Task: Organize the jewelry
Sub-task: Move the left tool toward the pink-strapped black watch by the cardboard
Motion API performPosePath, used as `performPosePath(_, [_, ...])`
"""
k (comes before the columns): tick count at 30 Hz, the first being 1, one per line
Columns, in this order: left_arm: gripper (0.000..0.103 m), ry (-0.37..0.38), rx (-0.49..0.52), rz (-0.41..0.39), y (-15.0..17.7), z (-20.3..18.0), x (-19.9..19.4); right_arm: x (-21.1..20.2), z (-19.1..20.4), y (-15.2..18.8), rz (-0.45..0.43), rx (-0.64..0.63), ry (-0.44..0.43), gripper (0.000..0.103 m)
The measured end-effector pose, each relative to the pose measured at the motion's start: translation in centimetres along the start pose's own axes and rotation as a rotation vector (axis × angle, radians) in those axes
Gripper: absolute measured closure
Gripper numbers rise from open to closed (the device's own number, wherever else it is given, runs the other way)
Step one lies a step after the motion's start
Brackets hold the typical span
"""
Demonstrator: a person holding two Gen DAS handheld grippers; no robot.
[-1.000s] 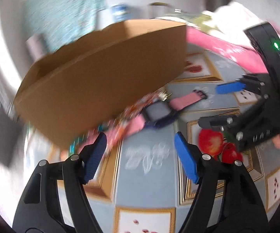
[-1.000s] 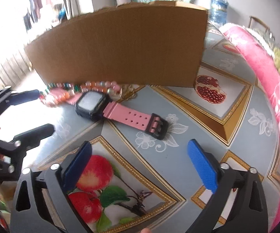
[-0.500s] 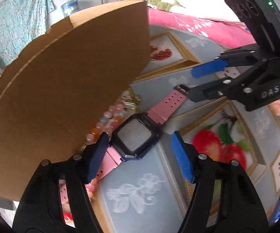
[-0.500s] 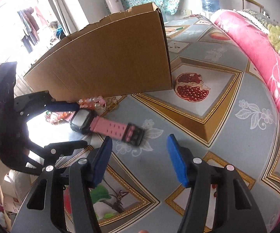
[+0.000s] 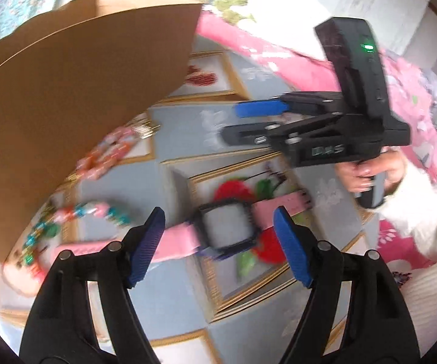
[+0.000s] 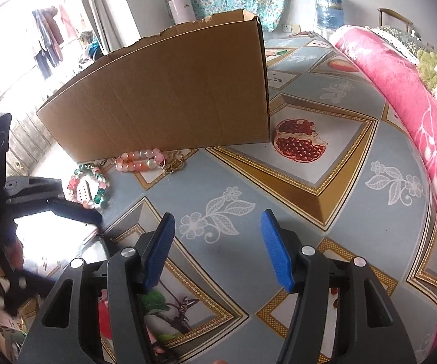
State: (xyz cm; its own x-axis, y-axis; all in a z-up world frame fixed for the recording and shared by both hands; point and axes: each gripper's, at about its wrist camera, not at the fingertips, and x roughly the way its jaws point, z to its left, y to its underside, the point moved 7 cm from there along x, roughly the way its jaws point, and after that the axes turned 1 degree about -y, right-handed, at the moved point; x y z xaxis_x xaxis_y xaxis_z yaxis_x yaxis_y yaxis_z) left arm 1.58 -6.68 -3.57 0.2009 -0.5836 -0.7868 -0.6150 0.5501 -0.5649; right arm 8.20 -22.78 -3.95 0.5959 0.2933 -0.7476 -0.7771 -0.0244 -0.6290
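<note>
A pink-strapped watch (image 5: 224, 230) with a dark square case lies on the patterned cloth, blurred, between and just beyond the open fingers of my left gripper (image 5: 218, 242). My right gripper (image 6: 218, 248) is open and empty over the cloth; it also shows in the left wrist view (image 5: 248, 121). A pink and white bead bracelet (image 6: 141, 159) and a gold trinket (image 6: 174, 163) lie at the foot of the cardboard box (image 6: 170, 97). A green, red and white bead bracelet (image 6: 89, 186) lies left of them, next to the left gripper's finger (image 6: 76, 210). The bracelets also show blurred in the left wrist view (image 5: 109, 151).
The tall open cardboard box (image 5: 76, 85) stands at the back of the table. A pink floral blanket (image 6: 415, 115) runs along the right side. The cloth has fruit pictures, among them a pomegranate (image 6: 298, 141). A water bottle (image 6: 327, 9) and a chair stand behind.
The watch has moved away from the box and bracelets and now lies in front of my left gripper. My right gripper has drawn back from it. The left view is motion-blurred.
</note>
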Motion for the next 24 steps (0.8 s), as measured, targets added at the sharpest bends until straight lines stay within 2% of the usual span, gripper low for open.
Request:
performPosePath(5, [0.024,-0.034,0.023,0.003,1.2,0.8,-0.6,0.0,0.3,0.2,0.008,-0.032,0.029,0.044])
performPosePath(7, [0.017,-0.109,0.073,0.013,1.7,1.2,-0.7,0.0,0.6,0.5,0.014,-0.055,0.044,0.043])
performPosePath(9, [0.017,-0.181,0.106,0.027,2.2,1.8,-0.6,0.0,0.9,0.6,0.021,-0.079,0.057,0.040])
performPosePath(10, [0.016,-0.188,0.127,0.020,2.4,2.0,-0.7,0.1,1.0,0.7,0.023,-0.087,0.061,0.038])
performPosePath(13, [0.011,-0.272,0.166,0.026,2.6,2.9,-1.0,0.2,1.2,0.8,0.028,-0.104,0.071,0.036])
performPosePath(18, [0.007,-0.314,0.135,0.038,2.6,4.6,-1.5,0.1,1.3,1.0,0.029,-0.113,0.076,0.035])
performPosePath(24, [0.007,-0.321,0.067,0.072,3.1,6.3,-2.2,0.1,1.0,0.9,0.031,-0.117,0.091,0.035])
